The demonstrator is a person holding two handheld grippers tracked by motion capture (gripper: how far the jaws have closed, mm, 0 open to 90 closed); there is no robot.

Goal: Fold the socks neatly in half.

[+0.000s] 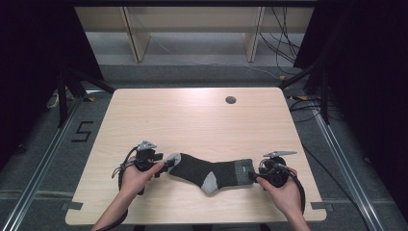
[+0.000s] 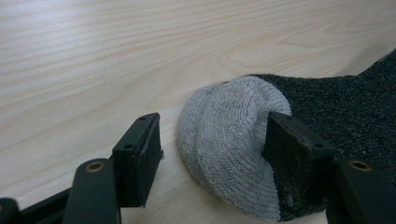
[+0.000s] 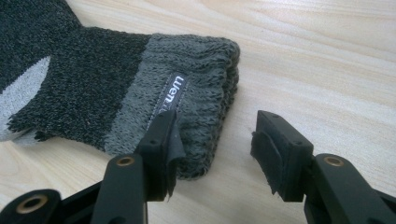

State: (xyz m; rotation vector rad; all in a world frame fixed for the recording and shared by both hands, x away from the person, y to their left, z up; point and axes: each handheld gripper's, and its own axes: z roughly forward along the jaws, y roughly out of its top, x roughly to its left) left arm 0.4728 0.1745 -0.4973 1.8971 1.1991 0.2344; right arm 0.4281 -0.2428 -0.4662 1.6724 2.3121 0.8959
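So I've got the sock (image 1: 211,172) lying flat near the front edge of the bench (image 1: 192,120). Left tool (image 2: 212,144) sits open around the light grey toe (image 2: 224,140), not pinching yet. Right tool (image 3: 215,149) is open too, one jaw over the ribbed cuff (image 3: 196,79), the other on bare wood. I'd get both layers of the cuff between the pads before squeezing, or just the top one lifts.

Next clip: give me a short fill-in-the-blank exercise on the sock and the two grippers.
1. The sock lies flat on the wooden ____.
2. The left gripper straddles the sock's light grey ____ end.
3. The right gripper is at the ribbed ____, by a small label.
4. Neither gripper has closed; both are ____.

Missing words: table; toe; cuff; open
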